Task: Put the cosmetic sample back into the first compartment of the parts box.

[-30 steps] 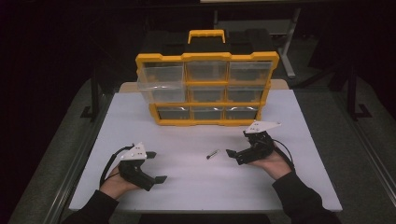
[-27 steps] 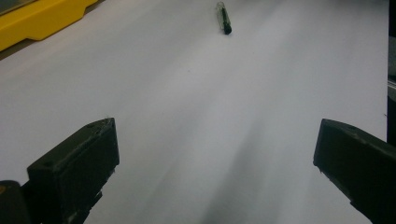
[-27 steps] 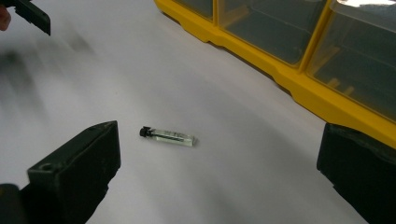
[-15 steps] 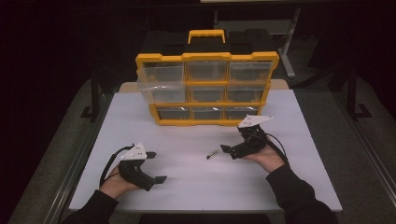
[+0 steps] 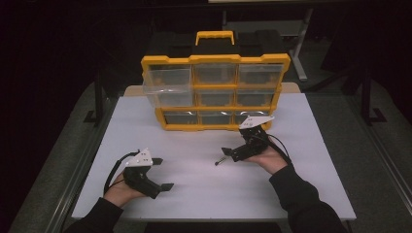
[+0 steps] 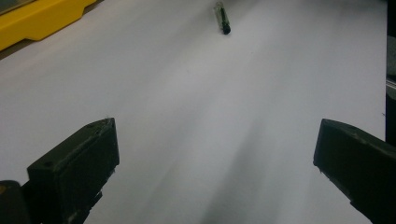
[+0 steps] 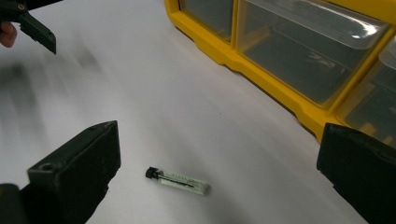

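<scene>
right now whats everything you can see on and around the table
organiser: 1, yellow frame with clear drawers, back of table; its top left drawer is pulled out
small vial: 1, clear with a black cap, lying on the table between the right tongs' open jaws
table: 1, white top
left tongs: 1, black, near left, jaws open, apart from the vial
right tongs: 1, black, right of centre, jaws open

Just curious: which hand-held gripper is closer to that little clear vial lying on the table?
Right. The right hand-held gripper is open just beside the vial; the left hand-held gripper sits well away, nearer the table's front edge.
</scene>
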Motion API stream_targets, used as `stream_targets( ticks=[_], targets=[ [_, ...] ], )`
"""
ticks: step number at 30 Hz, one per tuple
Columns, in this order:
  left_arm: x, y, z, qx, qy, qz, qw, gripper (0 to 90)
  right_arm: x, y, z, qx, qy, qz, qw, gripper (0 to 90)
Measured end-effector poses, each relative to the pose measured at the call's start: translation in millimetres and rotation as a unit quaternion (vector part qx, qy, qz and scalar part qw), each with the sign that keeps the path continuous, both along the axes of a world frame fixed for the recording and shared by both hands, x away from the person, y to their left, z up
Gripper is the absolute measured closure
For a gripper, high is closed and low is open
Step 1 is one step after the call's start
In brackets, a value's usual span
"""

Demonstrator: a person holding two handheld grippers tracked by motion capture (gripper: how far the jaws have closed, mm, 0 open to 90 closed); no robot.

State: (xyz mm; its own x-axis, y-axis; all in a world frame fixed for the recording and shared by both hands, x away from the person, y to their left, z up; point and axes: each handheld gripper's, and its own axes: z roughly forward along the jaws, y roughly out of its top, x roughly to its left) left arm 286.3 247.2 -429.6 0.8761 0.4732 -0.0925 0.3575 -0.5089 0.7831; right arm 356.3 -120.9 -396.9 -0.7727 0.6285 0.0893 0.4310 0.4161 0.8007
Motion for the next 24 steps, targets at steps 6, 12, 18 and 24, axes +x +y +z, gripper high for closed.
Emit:
stream_targets(
  ticks=[6,12,18,24],
  targets=[
    [0.1,0.1,-0.2,0.0,0.001,0.0,1.0,0.0,5.2,8.4,-0.9,0.003,0.002,0.007,1.0,0.0],
    [0.0,0.3,0.0,-0.001,0.0,-0.001,1.0,0.0,9.1,18.1,-0.9,0.002,0.002,0.014,0.9999,0.0],
    [0.0,0.1,-0.1,-0.001,0.001,-0.002,1.0,0.0,12.3,26.1,-2.7,0.001,0.002,0.023,0.9997,0.0],
    [0.0,-0.1,-0.1,-0.001,0.0,-0.002,1.0,0.0,15.1,31.7,-4.0,-0.001,0.003,0.03,0.9995,0.0]
  ],
)
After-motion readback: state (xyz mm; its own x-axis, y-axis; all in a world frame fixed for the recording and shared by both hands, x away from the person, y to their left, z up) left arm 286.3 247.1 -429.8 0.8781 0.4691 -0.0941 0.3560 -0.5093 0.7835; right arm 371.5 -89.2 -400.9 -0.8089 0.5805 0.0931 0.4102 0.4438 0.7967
